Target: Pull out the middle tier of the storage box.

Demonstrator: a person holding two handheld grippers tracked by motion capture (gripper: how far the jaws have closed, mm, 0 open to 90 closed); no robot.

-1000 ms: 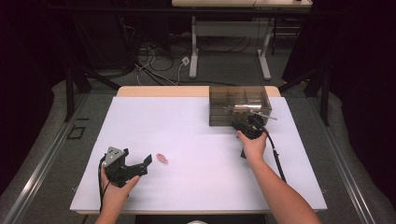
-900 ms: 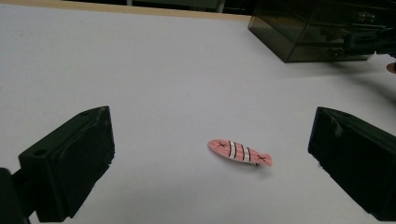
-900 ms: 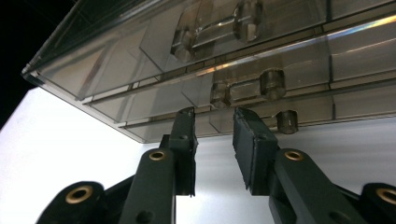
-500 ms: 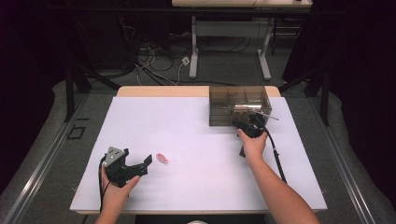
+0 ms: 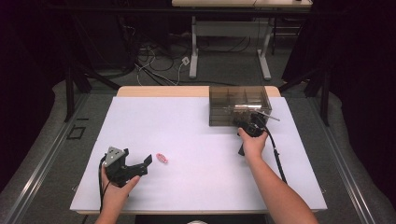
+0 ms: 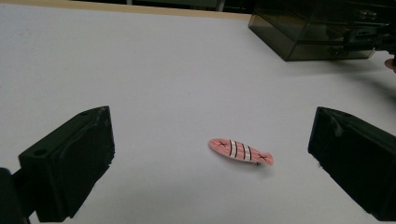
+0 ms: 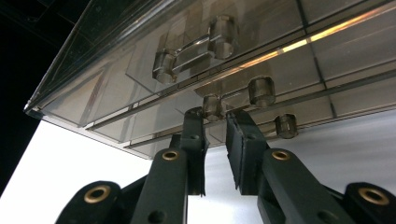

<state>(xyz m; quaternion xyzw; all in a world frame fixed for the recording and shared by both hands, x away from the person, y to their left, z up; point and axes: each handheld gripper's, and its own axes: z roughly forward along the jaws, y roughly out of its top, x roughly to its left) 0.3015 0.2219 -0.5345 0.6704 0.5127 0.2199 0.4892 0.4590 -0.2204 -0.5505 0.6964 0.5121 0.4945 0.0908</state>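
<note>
Smoky drawer knob (image 7: 212,106) between fingers (image 7: 194,122)

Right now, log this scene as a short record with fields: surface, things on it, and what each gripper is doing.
surface: white table
box: smoky clear drawer box, at the far right of the table
small item: pink striped clip, lying flat on the table
left gripper: jaws wide open, low over the table, clip ahead between them, untouched
right gripper: at the box front, jaws have just been closing around a clear drawer handle; firm contact cannot be told
</note>
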